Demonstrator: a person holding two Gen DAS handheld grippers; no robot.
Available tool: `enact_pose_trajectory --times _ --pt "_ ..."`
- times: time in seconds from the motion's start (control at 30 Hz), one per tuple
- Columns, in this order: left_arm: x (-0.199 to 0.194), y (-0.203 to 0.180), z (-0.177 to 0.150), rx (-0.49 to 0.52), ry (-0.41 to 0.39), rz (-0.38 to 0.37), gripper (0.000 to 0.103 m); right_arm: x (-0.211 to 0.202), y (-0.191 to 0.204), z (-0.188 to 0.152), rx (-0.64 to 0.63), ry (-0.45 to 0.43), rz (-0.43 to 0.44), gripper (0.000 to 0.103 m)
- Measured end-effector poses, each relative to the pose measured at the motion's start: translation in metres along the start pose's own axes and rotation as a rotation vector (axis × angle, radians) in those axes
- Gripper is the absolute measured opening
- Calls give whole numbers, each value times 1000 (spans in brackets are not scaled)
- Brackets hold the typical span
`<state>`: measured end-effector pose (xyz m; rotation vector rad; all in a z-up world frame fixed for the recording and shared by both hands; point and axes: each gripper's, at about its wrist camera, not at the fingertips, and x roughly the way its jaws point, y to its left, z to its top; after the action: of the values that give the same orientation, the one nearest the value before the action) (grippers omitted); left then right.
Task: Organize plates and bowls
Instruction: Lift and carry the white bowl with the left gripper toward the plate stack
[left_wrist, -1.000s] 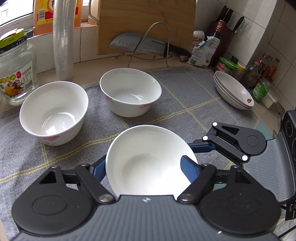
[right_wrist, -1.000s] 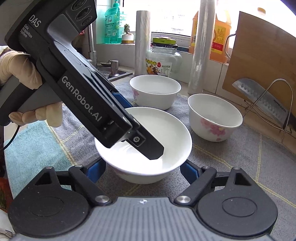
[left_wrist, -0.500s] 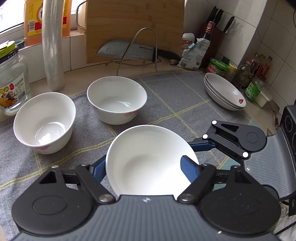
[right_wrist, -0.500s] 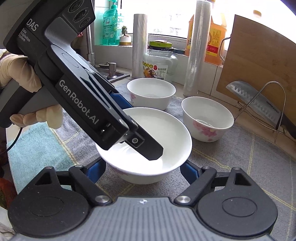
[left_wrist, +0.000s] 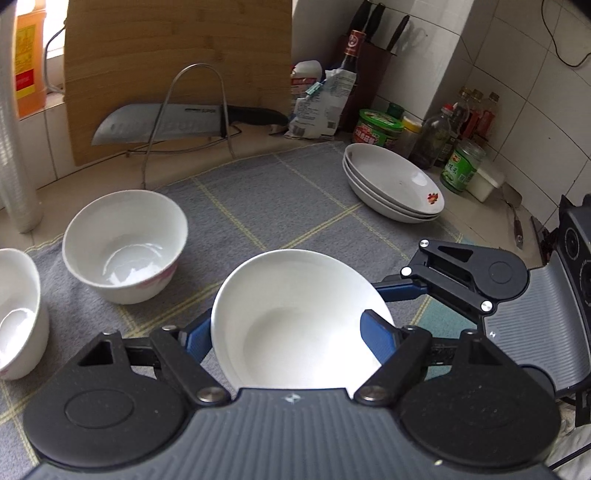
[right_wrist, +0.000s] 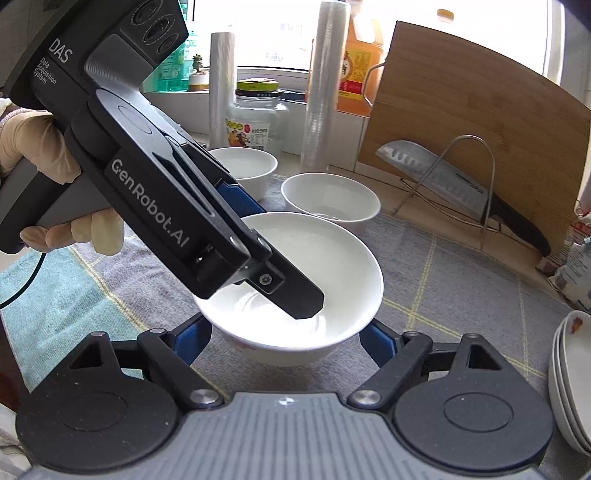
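left tongs (left_wrist: 291, 332) are clamped on a white bowl (left_wrist: 301, 321): one finger reaches inside it (right_wrist: 295, 295), the other sits outside its wall, with the rim pinched between them. in the left wrist view the bowl is tilted toward the camera between the blue pads (left_wrist: 376, 336). in the right wrist view it appears raised over the grey checked mat (left_wrist: 258, 199), though whether its base touches the cloth cannot be told. a gloved hand (right_wrist: 40, 147) grips the left tool's handle.

right tongs (right_wrist: 284, 339) stand apart, one blue pad on either side of the same bowl (right_wrist: 332, 258) near its lower wall; whether the pads touch it cannot be told.

two more white bowls rest upright on the mat: one (left_wrist: 123, 245) beyond and left of the held bowl, the other (left_wrist: 18, 314) at the left edge of the left wrist view. a stack of shallow white plates (left_wrist: 393, 184) sits at the mat's far right corner, well apart from the bowls.

on the desk (left_wrist: 110, 177) behind: a cleaver (left_wrist: 159, 123) on a wire stand, a wooden cutting board (left_wrist: 177, 66) leaning against the wall, a glass jar (right_wrist: 256, 123), and bottles and jars near the tiled corner.
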<state>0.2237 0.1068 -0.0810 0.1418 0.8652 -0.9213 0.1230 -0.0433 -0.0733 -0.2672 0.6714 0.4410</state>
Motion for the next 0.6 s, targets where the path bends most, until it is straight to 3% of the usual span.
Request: enact_pose_trajectory --times 0.6 --pt "50 -24 30 56 8 -82 81 -11 -50 -24 71 44 -106 90"
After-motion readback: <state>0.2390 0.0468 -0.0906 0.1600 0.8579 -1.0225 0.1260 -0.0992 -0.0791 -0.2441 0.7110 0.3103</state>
